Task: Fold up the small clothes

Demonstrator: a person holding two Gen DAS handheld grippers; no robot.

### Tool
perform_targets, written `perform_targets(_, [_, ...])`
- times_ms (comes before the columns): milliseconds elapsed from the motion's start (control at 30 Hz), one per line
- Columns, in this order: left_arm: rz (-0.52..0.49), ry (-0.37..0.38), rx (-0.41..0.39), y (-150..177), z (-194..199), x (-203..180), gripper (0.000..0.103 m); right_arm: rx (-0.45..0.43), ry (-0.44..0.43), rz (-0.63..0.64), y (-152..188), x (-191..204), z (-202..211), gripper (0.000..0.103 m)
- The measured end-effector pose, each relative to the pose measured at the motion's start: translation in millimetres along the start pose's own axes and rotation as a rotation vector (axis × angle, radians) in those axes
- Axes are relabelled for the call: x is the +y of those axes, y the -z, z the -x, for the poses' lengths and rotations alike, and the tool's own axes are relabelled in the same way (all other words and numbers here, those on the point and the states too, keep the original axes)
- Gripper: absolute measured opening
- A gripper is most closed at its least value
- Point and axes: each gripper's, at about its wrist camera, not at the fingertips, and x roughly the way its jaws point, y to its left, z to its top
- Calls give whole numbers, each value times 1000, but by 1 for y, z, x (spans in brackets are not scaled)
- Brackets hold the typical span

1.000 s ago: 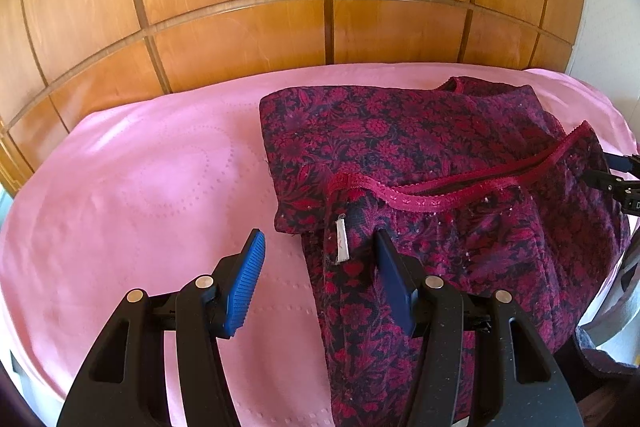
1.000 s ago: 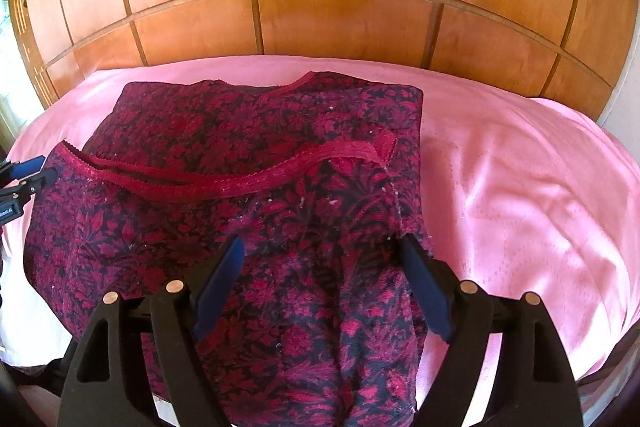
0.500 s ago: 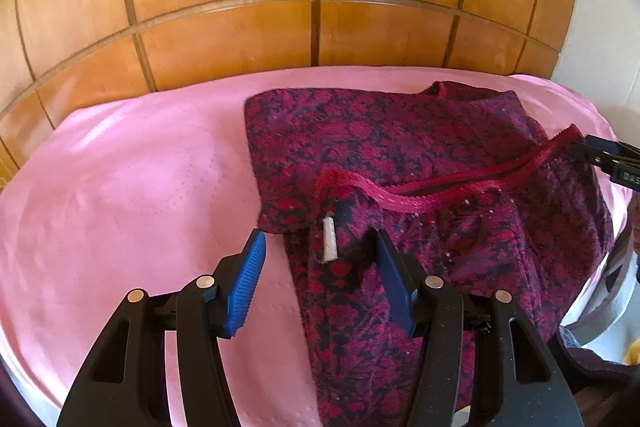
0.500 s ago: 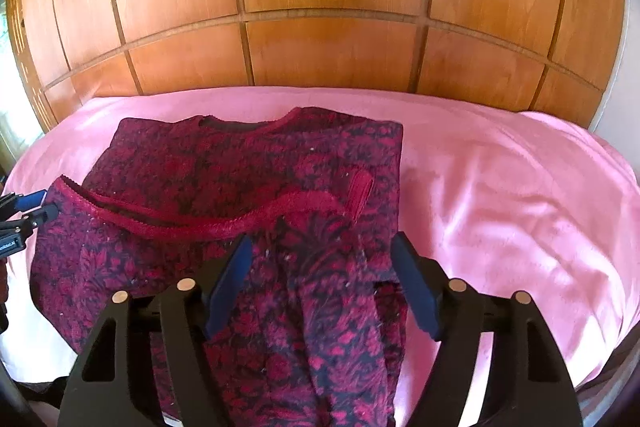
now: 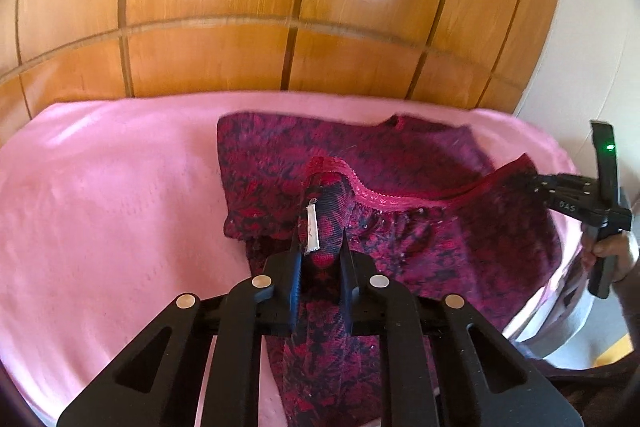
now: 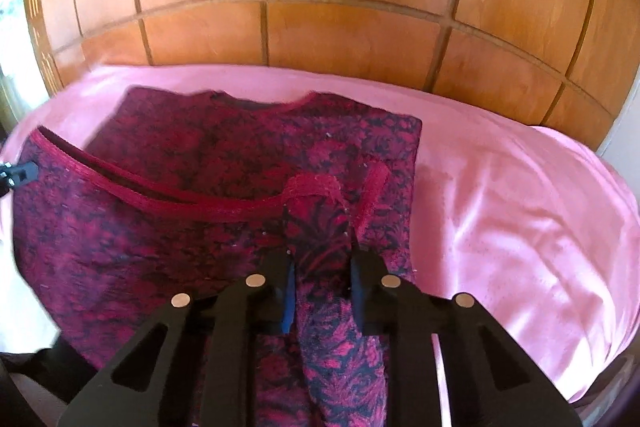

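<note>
A dark red floral garment (image 5: 404,163) lies spread on a pink sheet (image 5: 100,211). Its lace-trimmed hem (image 5: 400,197) is raised off the layer beneath. My left gripper (image 5: 321,245) is closing, with a bunched corner of the hem and its white label (image 5: 311,229) pinched between the pads. In the right wrist view the garment (image 6: 192,151) fills the left half. My right gripper (image 6: 321,251) is closing as well, its pads pressed on a fold of cloth at the hem's other end. Each gripper shows at the edge of the other's view.
A panelled wooden wall (image 5: 280,27) rises right behind the bed. Bare pink sheet (image 6: 520,211) stretches right of the garment, and also to its left. A person's hand (image 5: 608,251) holds the right gripper's handle at the bed's near edge.
Both grippers went from wide open around the hem corners to closed on them. The hem has bunched up and lifted, and the left gripper has moved forward and up.
</note>
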Motion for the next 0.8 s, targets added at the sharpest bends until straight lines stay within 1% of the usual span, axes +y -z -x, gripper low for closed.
perform_targets(133, [28, 31, -59, -8, 21, 1, 14, -54, -63, -10, -16, -1, 25, 20])
perform_targets(200, [51, 46, -80, -16, 23, 7, 14, -78, -84, -18, -28, -4, 31, 20])
perform_targets(267, [70, 44, -95, -26, 20, 12, 14, -92, -99, -29, -38, -6, 31, 20])
perform_targets(367, [76, 14, -107, -42, 8, 18, 14, -102, -79, -42, -54, -11, 20, 20])
perform_targets(433, [80, -8, -107, -53, -5, 24, 14, -100, -80, -64, -65, -15, 8, 20])
perform_targets(500, [79, -31, -105, -63, -18, 30, 14, -101, -59, -77, -77, -18, -6, 20])
perform_targets(567, [86, -51, -99, -76, -35, 36, 14, -98, -54, -98, -89, -21, -20, 20])
perform_targets(667, [89, -77, -90, -93, -57, 45, 14, -97, -10, -100, -108, -23, -43, 20])
perform_targets(800, [108, -114, -65, -114, -90, 59, 14, -78, 23, -147, -127, -30, -74, 20])
